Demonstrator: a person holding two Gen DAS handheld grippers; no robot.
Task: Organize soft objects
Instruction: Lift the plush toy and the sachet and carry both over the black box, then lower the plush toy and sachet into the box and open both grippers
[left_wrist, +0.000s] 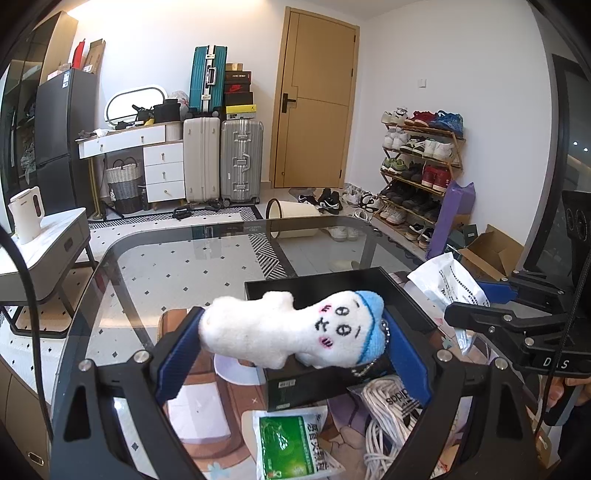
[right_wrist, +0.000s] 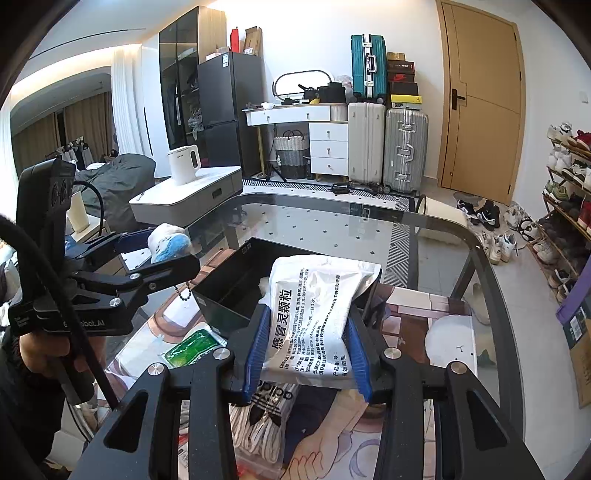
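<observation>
White plush (left_wrist: 291, 328) with a blue cap spans the left gripper (left_wrist: 295, 354), clamped lengthwise between its wide-set blue pads, above the near wall of the black box (left_wrist: 332, 286). The right gripper (right_wrist: 308, 350) grips a white pouch (right_wrist: 317, 306) over the box. A green packet (left_wrist: 286, 443) and laces (left_wrist: 388, 417) lie on the glass table (left_wrist: 184, 258).

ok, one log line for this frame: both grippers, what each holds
left gripper: shut on plush toy | right gripper: shut on white sachet pack | both beside black box | box: not loaded yet
</observation>
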